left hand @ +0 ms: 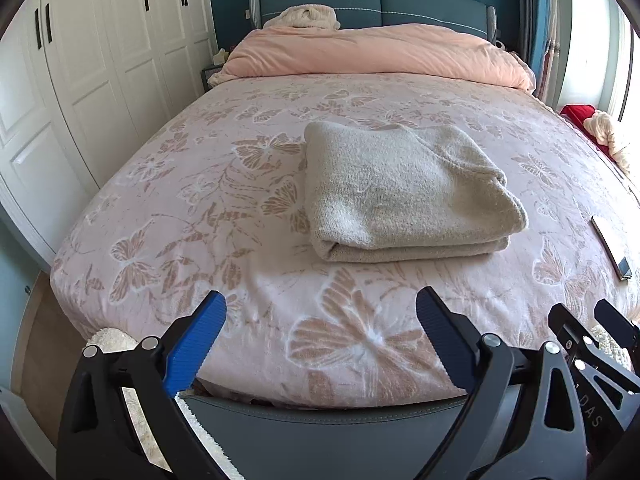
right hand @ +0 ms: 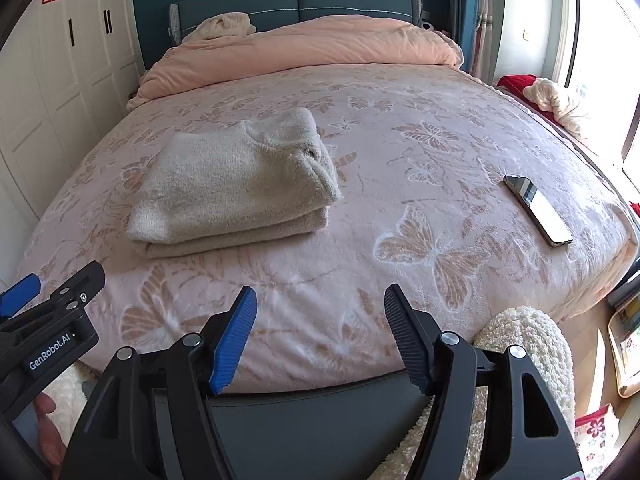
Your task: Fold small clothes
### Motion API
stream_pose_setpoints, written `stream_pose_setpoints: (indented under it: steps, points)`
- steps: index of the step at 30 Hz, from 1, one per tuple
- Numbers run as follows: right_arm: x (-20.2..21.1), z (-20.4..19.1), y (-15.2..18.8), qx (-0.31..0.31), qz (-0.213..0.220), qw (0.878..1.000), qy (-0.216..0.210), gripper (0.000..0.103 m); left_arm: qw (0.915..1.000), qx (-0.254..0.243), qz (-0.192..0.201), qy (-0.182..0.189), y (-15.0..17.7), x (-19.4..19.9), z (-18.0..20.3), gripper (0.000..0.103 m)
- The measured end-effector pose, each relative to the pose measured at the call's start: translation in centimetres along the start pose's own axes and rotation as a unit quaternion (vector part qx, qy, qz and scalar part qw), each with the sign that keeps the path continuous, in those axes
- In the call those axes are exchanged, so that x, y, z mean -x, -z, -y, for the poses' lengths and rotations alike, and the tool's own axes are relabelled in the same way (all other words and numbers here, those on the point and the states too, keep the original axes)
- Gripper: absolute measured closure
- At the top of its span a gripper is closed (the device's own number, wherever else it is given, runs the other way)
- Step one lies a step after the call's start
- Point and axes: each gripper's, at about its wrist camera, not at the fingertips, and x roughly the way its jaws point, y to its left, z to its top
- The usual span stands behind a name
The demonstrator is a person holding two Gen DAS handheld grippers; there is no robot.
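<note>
A beige knitted garment (left hand: pixel 404 192) lies folded into a thick rectangle on the pink butterfly-patterned bed cover (left hand: pixel 200 208). It also shows in the right wrist view (right hand: pixel 236 184), left of centre. My left gripper (left hand: pixel 320 312) is open and empty, held back over the foot of the bed, well short of the garment. My right gripper (right hand: pixel 320 308) is open and empty, also over the bed's foot edge, to the right of the garment. The left gripper's body shows in the right wrist view (right hand: pixel 52 320).
A phone (right hand: pixel 536 210) lies on the bed cover to the right; it also shows in the left wrist view (left hand: pixel 610 246). A pink duvet (left hand: pixel 376 52) is bunched at the headboard. White wardrobes (left hand: pixel 92 64) stand left. A grey footboard (left hand: pixel 320 432) runs below the grippers.
</note>
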Motion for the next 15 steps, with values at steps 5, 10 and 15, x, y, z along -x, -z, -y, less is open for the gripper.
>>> stream_pose_setpoints:
  steps: [5, 10, 15]
  points:
    - [0.9, -0.9, 0.2, 0.015, 0.015, 1.000, -0.003, 0.038, 0.9999, 0.010, 0.008, -0.002, 0.4, 0.5, -0.1, 0.009]
    - [1.1, -1.1, 0.1, 0.020, 0.021, 1.000, -0.003, 0.038, 0.9999, 0.008, 0.010, -0.006, 0.8, 0.5, 0.0, 0.009]
    - [1.1, -1.3, 0.1, 0.025, 0.023, 0.999, -0.003, 0.038, 0.9998, -0.003, 0.020, -0.009, 0.9, 0.6, 0.6, 0.009]
